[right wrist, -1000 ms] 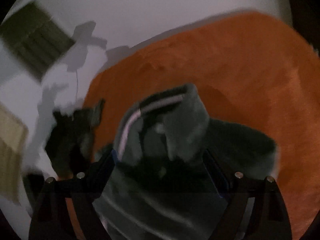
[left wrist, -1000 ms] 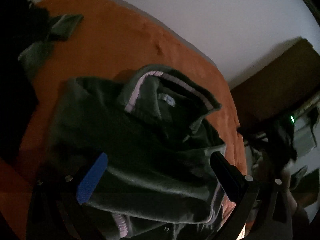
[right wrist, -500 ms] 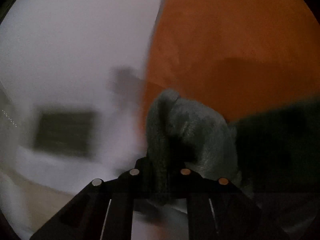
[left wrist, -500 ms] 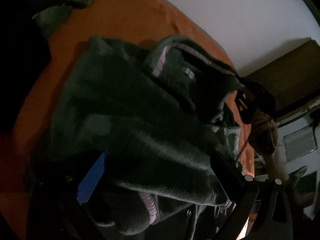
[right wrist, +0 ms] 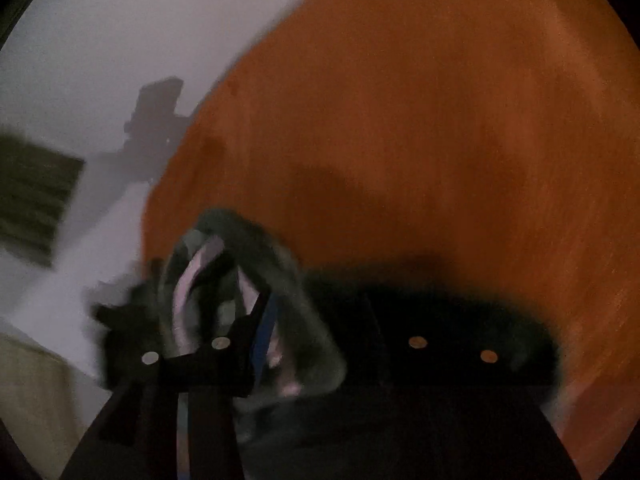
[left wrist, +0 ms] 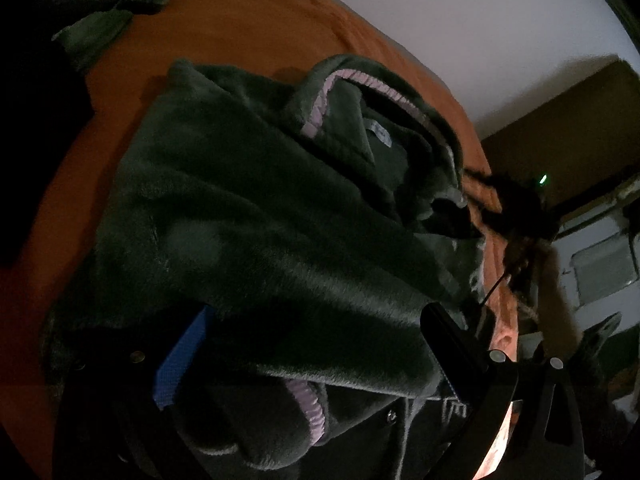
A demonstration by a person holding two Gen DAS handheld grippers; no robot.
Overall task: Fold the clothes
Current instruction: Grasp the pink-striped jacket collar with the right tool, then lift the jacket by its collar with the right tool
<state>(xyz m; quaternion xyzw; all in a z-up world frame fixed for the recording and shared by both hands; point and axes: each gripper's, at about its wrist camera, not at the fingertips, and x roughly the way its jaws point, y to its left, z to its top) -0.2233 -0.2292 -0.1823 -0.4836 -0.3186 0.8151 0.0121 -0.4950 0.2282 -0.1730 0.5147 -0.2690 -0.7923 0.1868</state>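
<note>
I'm working over the orange bed (left wrist: 248,24), where the dark fleece jacket (left wrist: 260,220) is lying bunched mid-frame. My left claw (left wrist: 316,344) is standing wide apart around its lower fold, not pinching. My right claw (right wrist: 320,320) has just been opening, jaws apart, with the collar (right wrist: 224,272) loose between them, so the fold could be springing back.

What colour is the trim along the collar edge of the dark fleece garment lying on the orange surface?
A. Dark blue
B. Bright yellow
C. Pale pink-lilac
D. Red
C: in the left wrist view the dark fleece garment lies on the orange surface, and a pale pink-lilac trim runs along its collar edge.
</note>
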